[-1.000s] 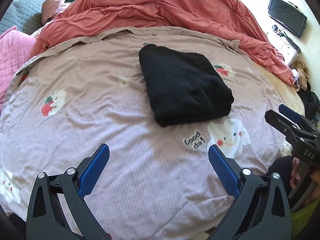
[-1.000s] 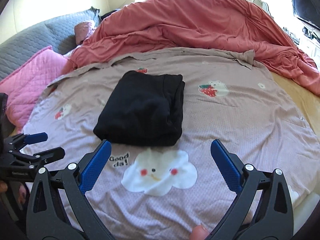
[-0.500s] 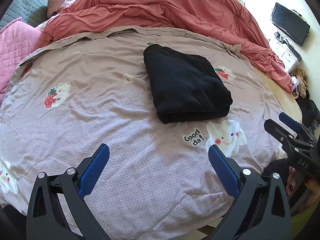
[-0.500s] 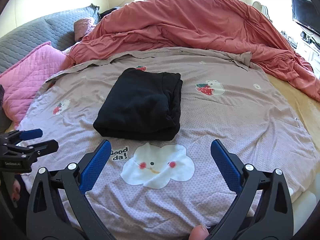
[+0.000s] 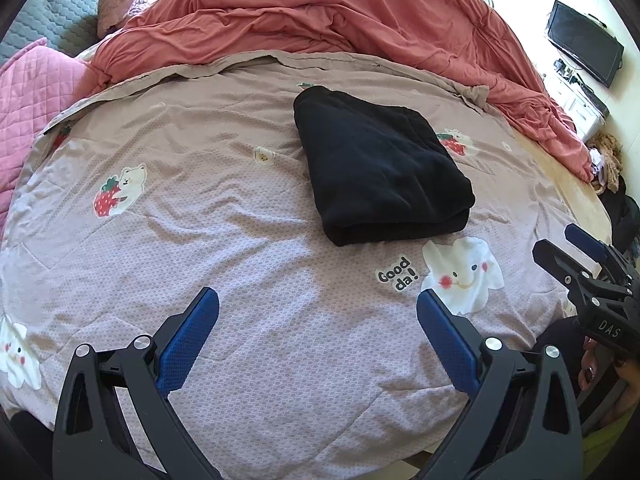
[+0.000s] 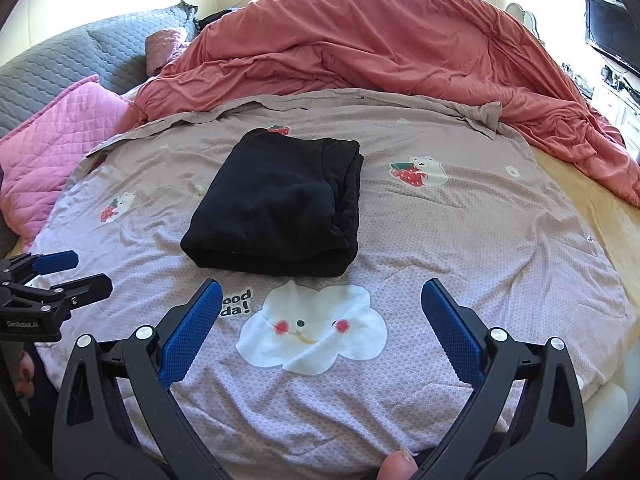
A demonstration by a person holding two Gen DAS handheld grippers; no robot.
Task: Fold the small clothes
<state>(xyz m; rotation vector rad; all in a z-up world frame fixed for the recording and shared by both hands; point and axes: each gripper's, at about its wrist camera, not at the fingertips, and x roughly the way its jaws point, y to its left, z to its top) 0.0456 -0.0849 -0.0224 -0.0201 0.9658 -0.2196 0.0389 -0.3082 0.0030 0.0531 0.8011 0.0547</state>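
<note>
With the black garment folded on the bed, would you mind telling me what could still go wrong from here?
1. The folded black garment shows loose layered edges along its right side; nudging it may spread them.
2. It lies on a soft, wrinkled bedspread, so any push could tilt or shift the stack.
3. Both the left gripper and right gripper are open and apart from it; re-gripping might undo the fold.

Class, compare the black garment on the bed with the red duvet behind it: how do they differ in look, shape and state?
The black garment is folded into a compact, roughly square stack; the red duvet lies heaped and creased.
The garment is far smaller than the duvet, which spans the back of the bed.
The garment lies on the printed mauve cover, the duvet beyond that cover's far edge.
Both are plain soft cloth, and neither gripper touches them.
</note>
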